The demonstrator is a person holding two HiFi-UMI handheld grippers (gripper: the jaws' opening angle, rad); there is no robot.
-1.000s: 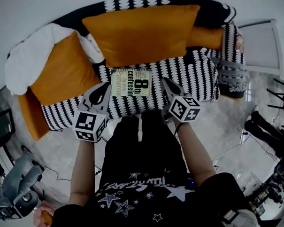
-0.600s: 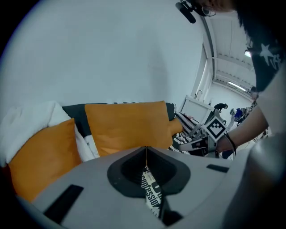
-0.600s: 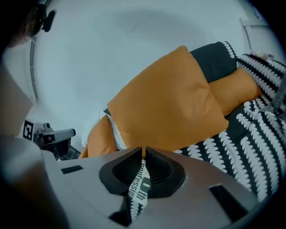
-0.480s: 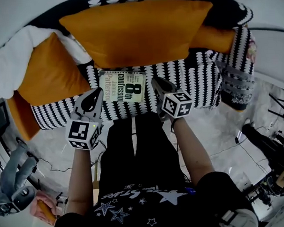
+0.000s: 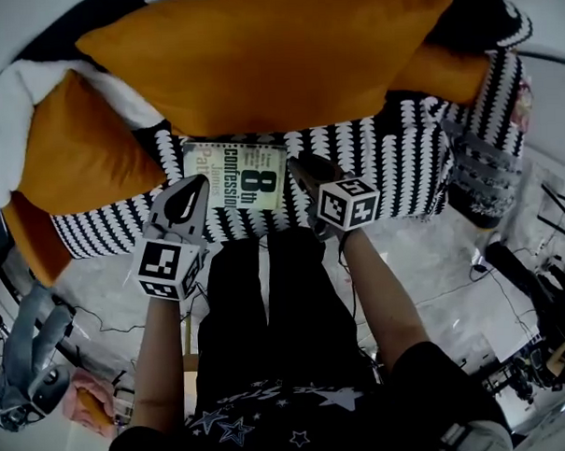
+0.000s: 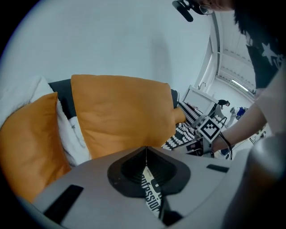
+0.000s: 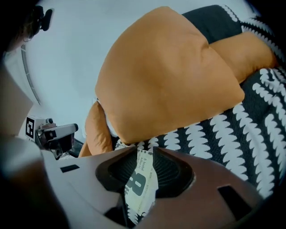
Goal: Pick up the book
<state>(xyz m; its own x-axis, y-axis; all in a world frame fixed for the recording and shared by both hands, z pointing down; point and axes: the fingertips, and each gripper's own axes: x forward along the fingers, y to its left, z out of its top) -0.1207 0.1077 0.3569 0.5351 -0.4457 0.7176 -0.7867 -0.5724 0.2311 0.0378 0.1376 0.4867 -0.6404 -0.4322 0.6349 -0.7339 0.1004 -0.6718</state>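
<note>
Left gripper [image 5: 189, 185], jaw tips together and empty, and right gripper [image 5: 297, 165], jaws just opened slightly with nothing pinched, flank the book [image 5: 235, 173]. It lies flat on the striped sofa seat [image 5: 392, 159], its long axis spanning between them, one gripper at each short edge, with the orange cushion [image 5: 256, 53] behind.

The left gripper [image 5: 202, 182] covers the book [image 5: 243, 175] at its lower-left corner.

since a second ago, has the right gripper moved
Yes: the right gripper has neared the book's right edge; its jaws have just been opening, book showing between them.
</note>
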